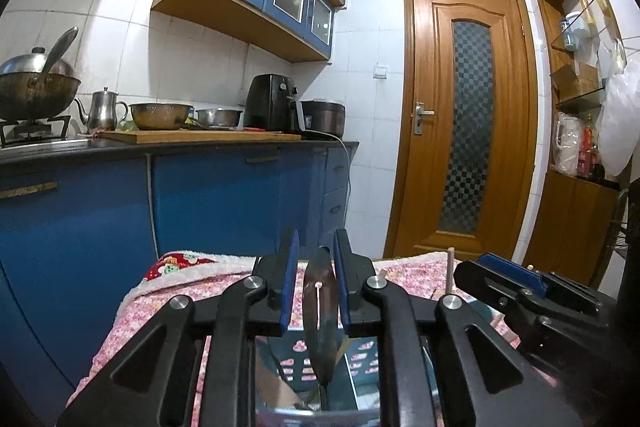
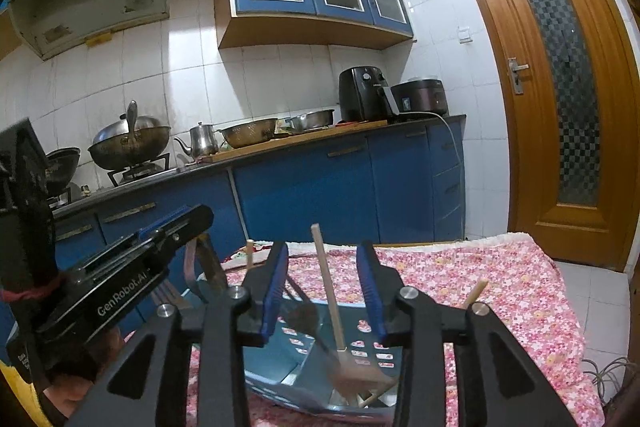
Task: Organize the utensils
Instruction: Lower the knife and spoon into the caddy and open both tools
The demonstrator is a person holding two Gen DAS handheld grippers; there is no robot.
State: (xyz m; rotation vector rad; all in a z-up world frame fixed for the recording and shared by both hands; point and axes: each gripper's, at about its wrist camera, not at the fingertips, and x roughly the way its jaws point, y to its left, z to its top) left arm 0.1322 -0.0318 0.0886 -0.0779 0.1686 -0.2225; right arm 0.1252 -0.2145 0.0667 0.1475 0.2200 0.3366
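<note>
the left tongs stand narrowly apart around a dark spoon handle, pads clear of it. the right tongs gape wider around a wooden utensil, also untouched. both utensils stand in the glass holder on the floral-covered bench; dropping off looks done. next, i'd judge: withdraw upward past the leaning chopstick. kitchen cabinets beyond.

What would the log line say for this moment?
left gripper: open, knife between pads | right gripper: open around wooden stick | both over blue holder
</note>
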